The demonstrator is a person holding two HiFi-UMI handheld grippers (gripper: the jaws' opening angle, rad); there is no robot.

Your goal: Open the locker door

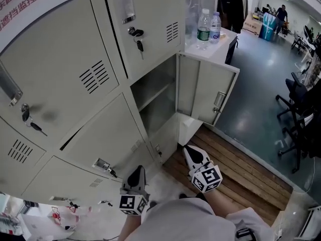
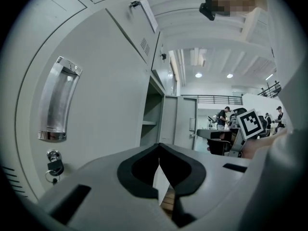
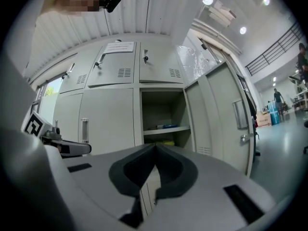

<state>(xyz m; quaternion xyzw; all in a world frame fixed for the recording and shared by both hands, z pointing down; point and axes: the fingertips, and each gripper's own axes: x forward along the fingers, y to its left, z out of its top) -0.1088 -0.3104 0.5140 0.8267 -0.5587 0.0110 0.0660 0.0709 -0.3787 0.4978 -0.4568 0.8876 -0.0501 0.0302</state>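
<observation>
The locker door (image 1: 208, 92) stands swung open at centre right of the head view. At bottom centre, the left hand-held gripper (image 1: 138, 171) and right hand-held gripper (image 1: 189, 151) both have their jaws pressed together on nothing.

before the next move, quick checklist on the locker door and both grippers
1. Door open: ok, it stands wide and the compartment is exposed.
2. Left gripper empty: ok, fingers together, nothing between.
3. Right gripper empty: ok, fingers together, nothing between.
4. Grippers off the door: ok, both held low, apart from it.
5. Shelf contents: cannot tell, the items there are too small to name.
</observation>
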